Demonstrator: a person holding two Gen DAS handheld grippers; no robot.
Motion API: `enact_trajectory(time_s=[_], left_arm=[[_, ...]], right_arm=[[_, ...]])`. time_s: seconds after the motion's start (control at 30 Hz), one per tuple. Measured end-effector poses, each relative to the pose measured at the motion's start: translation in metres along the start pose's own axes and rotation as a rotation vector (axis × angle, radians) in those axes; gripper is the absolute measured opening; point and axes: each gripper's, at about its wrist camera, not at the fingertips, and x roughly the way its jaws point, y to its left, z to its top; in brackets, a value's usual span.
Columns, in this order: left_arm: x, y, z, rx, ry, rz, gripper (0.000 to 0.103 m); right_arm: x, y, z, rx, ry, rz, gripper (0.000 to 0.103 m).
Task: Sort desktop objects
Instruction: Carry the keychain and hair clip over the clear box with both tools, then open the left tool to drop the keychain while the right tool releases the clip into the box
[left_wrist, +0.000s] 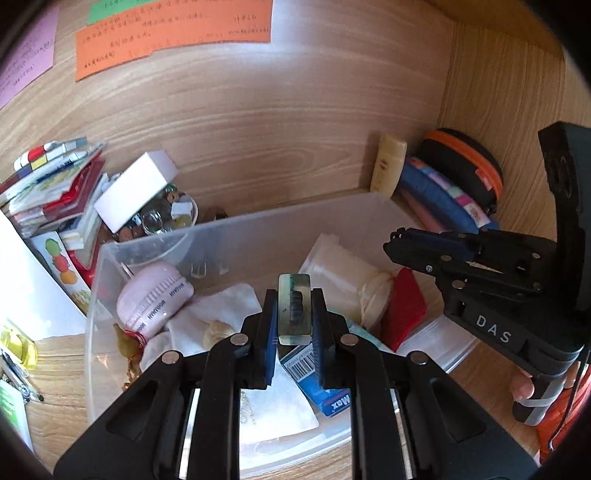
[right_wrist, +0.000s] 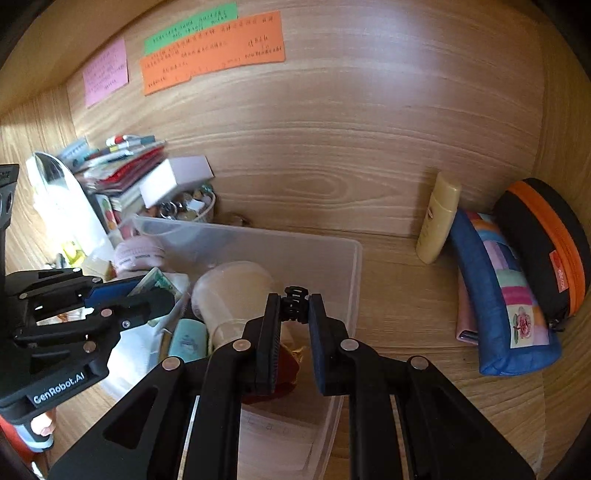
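Wood-grain worktop (right_wrist: 406, 295) carried a clear plastic bin (left_wrist: 236, 229). Over it, the left gripper (left_wrist: 294, 314) pinched a stiff, slick-looking translucent block (left_wrist: 293, 306) by its flat sides; the right gripper (right_wrist: 294, 306) clamped a small black hair clip (right_wrist: 293, 301), likely light and brittle.

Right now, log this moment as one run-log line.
left gripper: shut on clear block | right gripper: shut on black hair claw | both over clear bin | phase: carrying

Orange notes (left_wrist: 173, 40), patchwork blue pouch (right_wrist: 506, 295), black hair clip (right_wrist: 294, 303)
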Motion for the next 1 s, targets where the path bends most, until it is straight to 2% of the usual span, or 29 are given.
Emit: enact_trajectory(time_s=[0.33, 0.53, 0.7, 0.73, 0.8, 0.87, 0.9, 1.0], left_arm=[[-0.001, -0.004, -0.005, 0.014, -0.010, 0.031, 0.015], [-0.004, -0.002, -0.002, 0.007, -0.013, 0.033, 0.016], [-0.008, -0.002, -0.001, 0.003, -0.021, 0.024, 0.025], [-0.010, -0.003, 0.000, 0.005, -0.026, 0.025, 0.028], [-0.015, -0.003, 0.000, 0.006, -0.041, 0.024, 0.038], [-0.022, -0.002, 0.001, 0.003, -0.065, 0.023, 0.048], [-0.025, -0.002, 0.001, 0.001, -0.077, 0.023, 0.050], [-0.033, -0.001, 0.002, 0.000, -0.104, 0.036, 0.062]], right_arm=[[-0.001, 0.006, -0.006, -0.061, -0.016, -0.039, 0.013], [-0.005, -0.001, -0.005, -0.024, -0.019, 0.010, 0.019], [-0.007, -0.004, -0.002, -0.005, -0.027, 0.020, 0.035], [-0.008, -0.003, -0.002, -0.004, -0.027, 0.033, 0.038], [-0.011, -0.002, -0.002, 0.004, -0.029, 0.065, 0.054], [-0.016, 0.001, -0.002, 0.004, -0.049, 0.071, 0.064], [-0.019, 0.003, -0.002, -0.007, -0.069, 0.060, 0.067], [-0.029, 0.006, 0.000, -0.024, -0.118, 0.028, 0.074]])
